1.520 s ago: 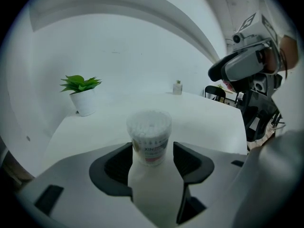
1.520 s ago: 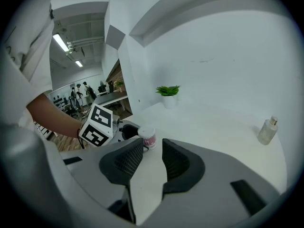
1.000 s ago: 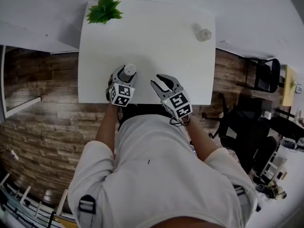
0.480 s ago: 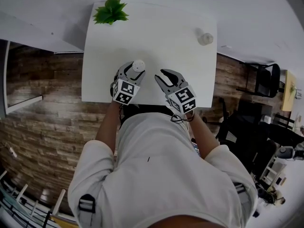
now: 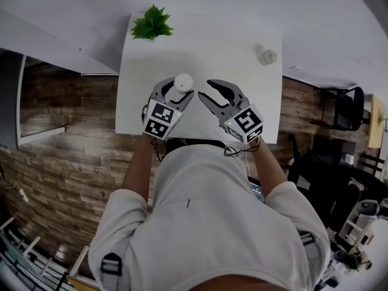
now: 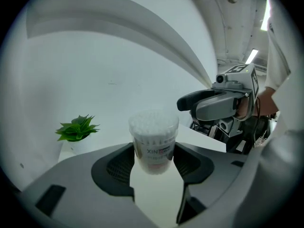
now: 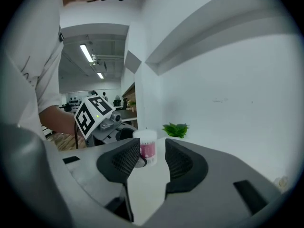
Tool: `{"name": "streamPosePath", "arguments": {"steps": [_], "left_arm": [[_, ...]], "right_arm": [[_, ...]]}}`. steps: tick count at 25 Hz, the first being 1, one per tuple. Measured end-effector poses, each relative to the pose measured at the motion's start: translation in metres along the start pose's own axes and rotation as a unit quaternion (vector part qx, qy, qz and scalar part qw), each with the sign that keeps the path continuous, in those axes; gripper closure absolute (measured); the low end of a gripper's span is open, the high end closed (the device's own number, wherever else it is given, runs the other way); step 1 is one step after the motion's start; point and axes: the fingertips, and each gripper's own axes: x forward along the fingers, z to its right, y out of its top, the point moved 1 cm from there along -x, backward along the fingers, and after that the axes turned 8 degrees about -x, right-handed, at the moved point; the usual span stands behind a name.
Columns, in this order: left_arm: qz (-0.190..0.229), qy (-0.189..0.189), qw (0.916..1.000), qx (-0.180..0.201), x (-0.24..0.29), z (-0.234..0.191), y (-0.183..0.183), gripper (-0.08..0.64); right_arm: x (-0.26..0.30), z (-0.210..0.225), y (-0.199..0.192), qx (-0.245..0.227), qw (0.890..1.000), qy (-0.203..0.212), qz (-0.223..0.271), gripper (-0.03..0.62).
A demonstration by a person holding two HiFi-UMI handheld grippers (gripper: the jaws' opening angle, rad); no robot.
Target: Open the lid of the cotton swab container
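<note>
The cotton swab container [image 5: 182, 81] is a clear round tub with a white lid and a pink label. My left gripper [image 5: 177, 88] is shut on its lower body and holds it upright, a little above the white table [image 5: 230, 53]. In the left gripper view the container [image 6: 153, 144] sits between both pads, swab tips showing at the top. My right gripper [image 5: 206, 90] hovers just right of it. Its jaws are opening with nothing between them. In the right gripper view the container [image 7: 146, 147] stands beyond the jaws.
A small potted green plant [image 5: 153, 24] stands at the table's far left corner. A small pale jar [image 5: 267, 57] sits near the far right edge. A white wall rises behind the table. A dark chair [image 5: 342, 108] stands on the wooden floor to the right.
Both grippers have moved forward over the table. The left one carries the container with it, and the right gripper's jaws stand wider than before.
</note>
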Motion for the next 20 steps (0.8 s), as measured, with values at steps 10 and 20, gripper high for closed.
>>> {"name": "streamPosePath", "arguments": {"steps": [10, 20], "left_arm": [[0.004, -0.015, 0.9986, 0.051, -0.016, 0.021, 0.029, 0.293], [-0.014, -0.023, 0.9971, 0.071, -0.013, 0.044, 0.007, 0.293]], "right_arm": [[0.013, -0.015, 0.055, -0.052, 0.996, 0.069, 0.010, 0.310], [0.019, -0.036, 0.030, -0.075, 0.993, 0.085, -0.030, 0.336]]}}
